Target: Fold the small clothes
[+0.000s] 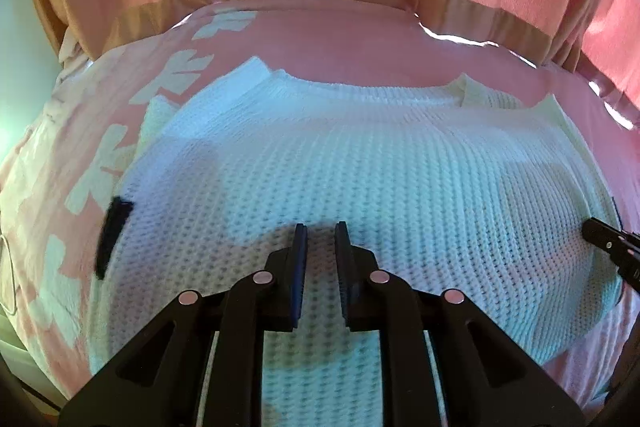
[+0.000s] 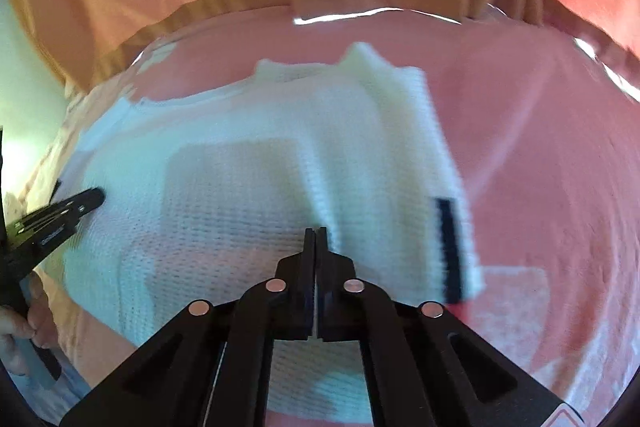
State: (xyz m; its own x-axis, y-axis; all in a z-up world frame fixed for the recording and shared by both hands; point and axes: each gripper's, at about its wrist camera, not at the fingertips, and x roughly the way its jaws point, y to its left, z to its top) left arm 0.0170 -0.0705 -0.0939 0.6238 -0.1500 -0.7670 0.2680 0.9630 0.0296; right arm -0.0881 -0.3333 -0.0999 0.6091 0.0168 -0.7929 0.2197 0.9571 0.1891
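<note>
Left gripper (image 1: 321, 227): nearest to our left wrist camera; we see its two fingers spread with a clear gap, hovering over the garment and pinching nothing.
White knitted garment (image 1: 360, 167): lies spread below us on the pink sheet (image 1: 340, 39), filling most of this view; its far edge shows small raised corners.
Black tab (image 1: 114, 231): sits at the garment's left edge, blurred.
Pink sheet, left part: carries a white printed pattern (image 1: 172, 83).
Right gripper (image 1: 600, 229): only a black tip enters at the right edge of this view, beside the garment's right side.

Right gripper (image 2: 316, 231): nearest to our right wrist camera; its fingers are pressed together, and whether cloth is caught between them we cannot tell.
White knitted garment (image 2: 240, 167): lies ahead and to the left, its right side raised in a blurred ridge.
Black tab (image 2: 450, 247): on the garment's right edge.
Left gripper (image 2: 94, 197): reaches in from the left, tip over the garment.
Pink sheet (image 2: 540, 147): bare to the right.
</note>
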